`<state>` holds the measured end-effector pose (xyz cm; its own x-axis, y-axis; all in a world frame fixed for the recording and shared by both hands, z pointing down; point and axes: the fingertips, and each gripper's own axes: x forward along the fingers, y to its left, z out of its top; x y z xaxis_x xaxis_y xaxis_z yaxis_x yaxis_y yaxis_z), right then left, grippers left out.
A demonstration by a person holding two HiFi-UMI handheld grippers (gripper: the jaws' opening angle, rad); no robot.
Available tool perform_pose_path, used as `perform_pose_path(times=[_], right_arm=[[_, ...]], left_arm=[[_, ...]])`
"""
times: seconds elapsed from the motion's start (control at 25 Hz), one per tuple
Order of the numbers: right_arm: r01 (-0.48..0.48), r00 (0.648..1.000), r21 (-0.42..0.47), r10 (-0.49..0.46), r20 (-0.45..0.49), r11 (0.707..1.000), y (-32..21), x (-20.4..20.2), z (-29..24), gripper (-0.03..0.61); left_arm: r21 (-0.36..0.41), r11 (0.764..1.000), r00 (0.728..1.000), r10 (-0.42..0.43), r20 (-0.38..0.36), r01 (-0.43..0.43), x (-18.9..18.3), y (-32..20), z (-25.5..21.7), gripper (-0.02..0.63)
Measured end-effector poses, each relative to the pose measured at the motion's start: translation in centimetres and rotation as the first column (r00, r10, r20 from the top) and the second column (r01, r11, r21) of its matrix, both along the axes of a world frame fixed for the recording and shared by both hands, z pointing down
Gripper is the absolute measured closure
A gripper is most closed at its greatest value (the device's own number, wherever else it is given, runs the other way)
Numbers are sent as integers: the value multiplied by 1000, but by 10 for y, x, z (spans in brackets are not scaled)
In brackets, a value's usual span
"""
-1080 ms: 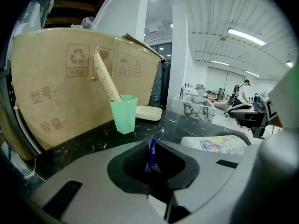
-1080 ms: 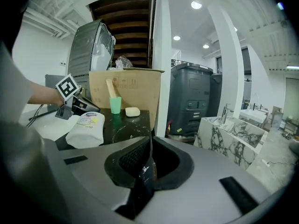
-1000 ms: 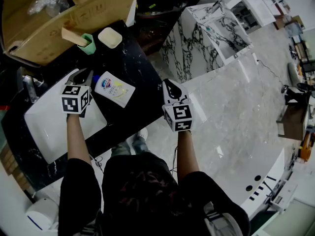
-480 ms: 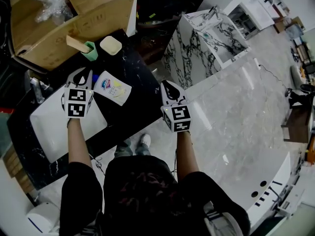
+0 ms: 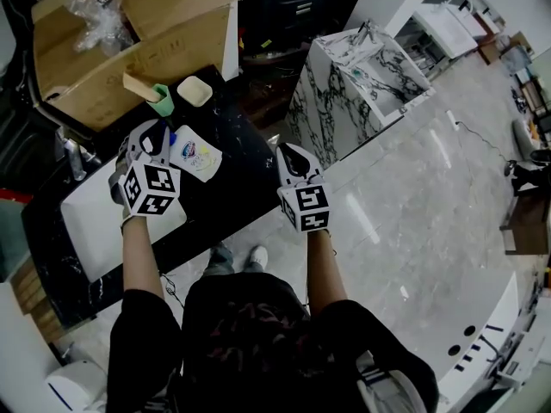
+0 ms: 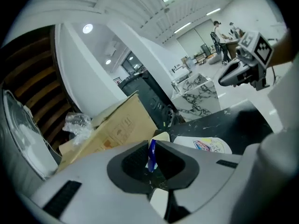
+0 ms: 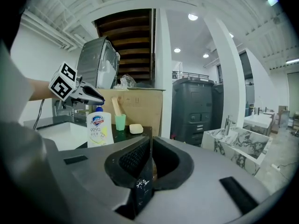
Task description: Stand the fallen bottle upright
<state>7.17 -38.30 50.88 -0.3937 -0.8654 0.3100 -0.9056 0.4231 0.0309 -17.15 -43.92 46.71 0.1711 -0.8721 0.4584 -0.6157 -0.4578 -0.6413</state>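
Fingers (image 6: 133, 160) of the left gripper (image 6: 151, 145) pinch the blue cap (image 6: 151, 155) of the hand-wash bottle (image 7: 99, 129), nearly upright beside the sink (image 5: 93, 229) midway along the desk (image 5: 245, 172), slick, likely light plastic on a wobbly hold, while the right gripper (image 7: 150, 144) has its fingers pressed together, empty.

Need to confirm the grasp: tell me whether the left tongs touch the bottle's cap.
Touching. Left gripper view shows the left tongs closed on the bottle's blue cap, no gap.

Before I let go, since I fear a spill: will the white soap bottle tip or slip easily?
The bottle looks tall with a narrow base, so a sideways nudge probably tips it. Its glossy plastic likely slips. The left gripper pinches only the small blue cap, so the body may swing.
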Motion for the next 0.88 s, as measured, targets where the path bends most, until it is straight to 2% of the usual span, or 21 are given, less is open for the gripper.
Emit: perform_pose_path(times=[0.12,0.24,0.32,0.48,0.64,0.76,0.88], right_arm=[[13,1000,11,-13,6,1000,4,-2,-5,563],[23,1000,23,-23,6,999,7,-2,-7,563],[28,1000,28,-28,7,999,10,-2,-9,563],[34,999,38,-34,8,999,16,0,-12,563],[31,999,43,-31,5,999,23,4,-14,563],[27,1000,45,-27,5,999,28,8,-14,563],[27,1000,51,-28,3,998,31,10,-14,563]], left_arm=[[34,999,989,29,146,-34,16,10,-7,558],[59,995,956,64,287,-84,36,19,-13,558],[66,990,934,93,344,-122,51,27,-16,555],[79,982,916,130,380,-173,78,41,-20,555],[92,978,912,139,387,-188,88,50,-20,551],[98,974,898,145,416,-203,92,55,-18,545],[88,972,882,158,444,-218,95,59,-13,499]])
